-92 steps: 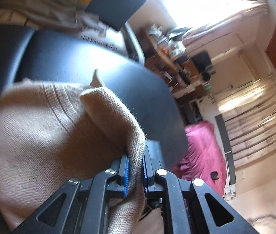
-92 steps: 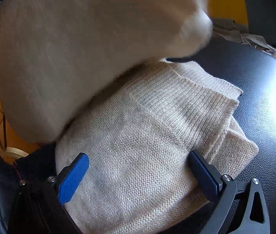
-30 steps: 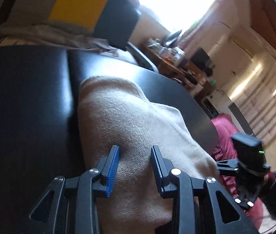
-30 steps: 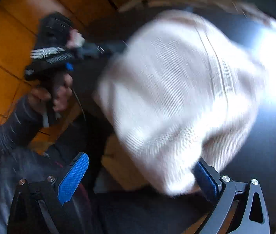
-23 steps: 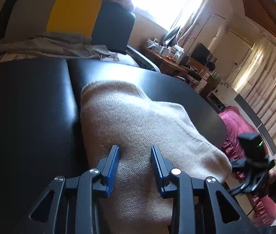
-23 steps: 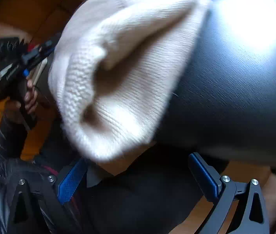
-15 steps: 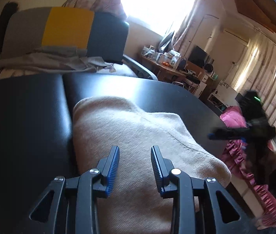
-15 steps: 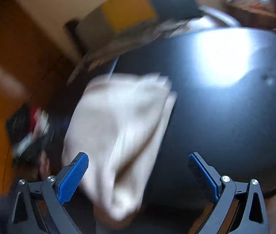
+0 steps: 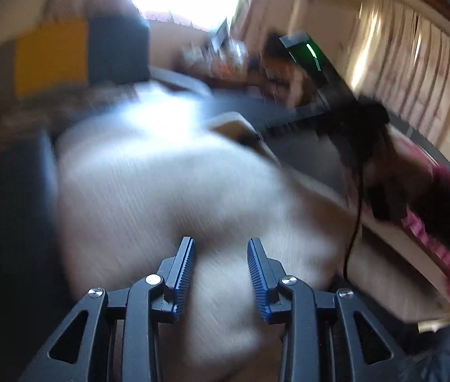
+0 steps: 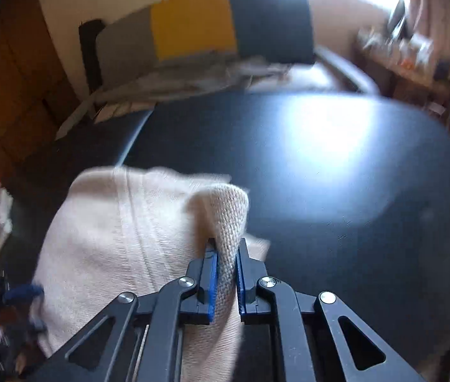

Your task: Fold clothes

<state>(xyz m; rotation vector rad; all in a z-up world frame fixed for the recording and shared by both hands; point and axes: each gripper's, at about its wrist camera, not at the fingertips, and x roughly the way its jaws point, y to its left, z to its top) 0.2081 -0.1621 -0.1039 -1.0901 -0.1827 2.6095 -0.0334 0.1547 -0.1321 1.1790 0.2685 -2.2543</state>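
A beige knit sweater (image 10: 113,238) lies bunched on the black padded table (image 10: 320,175). My right gripper (image 10: 227,245) is shut on a raised fold of the sweater's edge, and the cloth stands up between its blue pads. In the blurred left wrist view the sweater (image 9: 161,184) fills the middle. There my left gripper (image 9: 221,245) hovers over it with its jaws apart and no cloth pinched. The right hand's device, with a green light (image 9: 307,51), reaches in from the upper right of that view.
A chair with a grey, yellow and dark back (image 10: 193,22) stands behind the table with pale cloth heaped on it. A cluttered desk (image 10: 416,51) is at the far right. A pink cloth (image 9: 432,242) lies beyond the table's edge.
My right gripper went from wide open to shut on a fold of the sweater. The left gripper swung sideways over the sweater with its jaws still apart, and its view is now blurred.
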